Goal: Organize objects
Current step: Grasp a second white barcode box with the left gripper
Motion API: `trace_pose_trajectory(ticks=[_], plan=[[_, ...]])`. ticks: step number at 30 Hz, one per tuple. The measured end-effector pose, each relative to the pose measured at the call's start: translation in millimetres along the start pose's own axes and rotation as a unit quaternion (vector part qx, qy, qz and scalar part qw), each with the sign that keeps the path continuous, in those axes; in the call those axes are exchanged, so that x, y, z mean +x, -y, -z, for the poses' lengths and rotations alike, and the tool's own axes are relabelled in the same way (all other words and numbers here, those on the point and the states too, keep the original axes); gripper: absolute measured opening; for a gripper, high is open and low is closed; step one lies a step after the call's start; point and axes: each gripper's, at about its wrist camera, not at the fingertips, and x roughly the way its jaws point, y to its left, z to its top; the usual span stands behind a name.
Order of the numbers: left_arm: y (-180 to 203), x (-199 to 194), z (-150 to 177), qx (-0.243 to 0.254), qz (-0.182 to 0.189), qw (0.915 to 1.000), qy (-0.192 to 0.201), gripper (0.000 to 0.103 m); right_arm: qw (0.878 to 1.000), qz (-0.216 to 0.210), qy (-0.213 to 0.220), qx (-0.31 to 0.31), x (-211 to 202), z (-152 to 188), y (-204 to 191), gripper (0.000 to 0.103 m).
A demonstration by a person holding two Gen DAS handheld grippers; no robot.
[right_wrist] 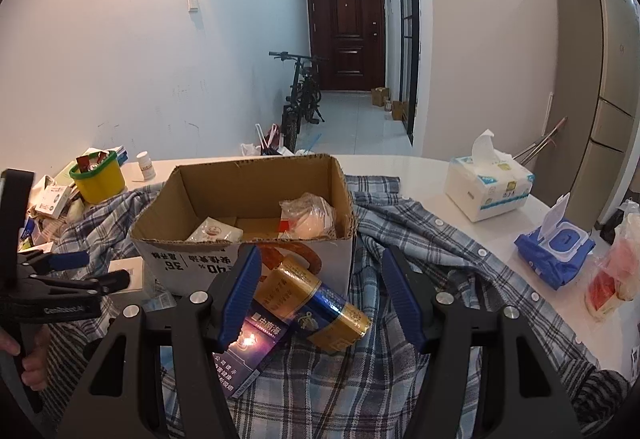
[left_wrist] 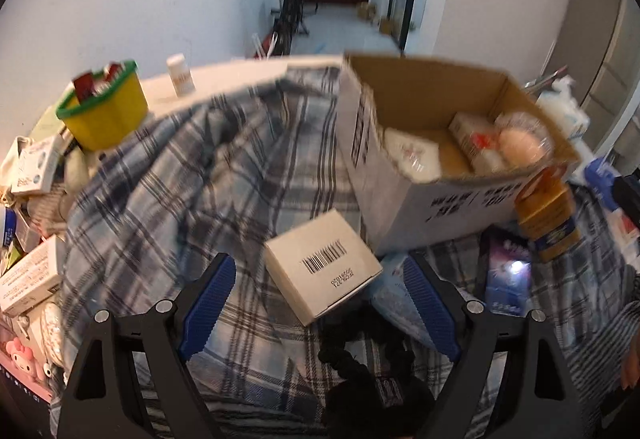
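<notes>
An open cardboard box (left_wrist: 404,195) (right_wrist: 248,271) stands on a plaid shirt (left_wrist: 192,175) (right_wrist: 400,239) and holds several wrapped items. My left gripper (left_wrist: 320,279) is open, with a small white barcode box (left_wrist: 320,267) between its fingers on the shirt. My right gripper (right_wrist: 320,267) is open just above a gold and blue carton (right_wrist: 316,303) (left_wrist: 546,211) that leans against the cardboard box. A dark purple pack (right_wrist: 250,351) (left_wrist: 508,275) lies beside it. The left gripper also shows in the right wrist view (right_wrist: 108,271).
A yellow tub with a green rim (left_wrist: 106,111) (right_wrist: 98,177) and a white bottle (left_wrist: 181,75) (right_wrist: 145,165) stand at the back left. Small boxes (left_wrist: 30,279) crowd the left edge. A tissue pack (right_wrist: 486,187), blue wipes (right_wrist: 554,247) and a red bag (right_wrist: 612,279) lie right.
</notes>
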Motion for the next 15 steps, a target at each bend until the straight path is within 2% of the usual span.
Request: trace_pose_trajectory(ticks=[3,9,10,12,14,15], plan=[[6,12,2,0.003,-0.02,0.9998,-0.001,0.088,1.0,-0.004,-0.009,0.001,4,4,0,0.061],[5,26,1,-0.013,-0.008,0.9997,-0.018,0.087,1.0,-0.009,-0.016,0.006,7,7,5,0.061],[6,28,1,-0.012,-0.008,0.9997,-0.019,0.08,1.0,-0.009,-0.017,0.008,8,7,5,0.061],[6,30,2,-0.012,-0.004,0.9996,-0.026,0.072,1.0,-0.01,-0.017,0.01,7,7,7,0.061],[4,29,3,-0.017,0.009,0.9996,-0.022,0.072,1.0,-0.009,-0.017,0.012,7,8,8,0.061],[4,26,3,-0.016,0.013,0.9996,-0.02,0.064,1.0,-0.009,-0.017,0.013,8,8,9,0.061]])
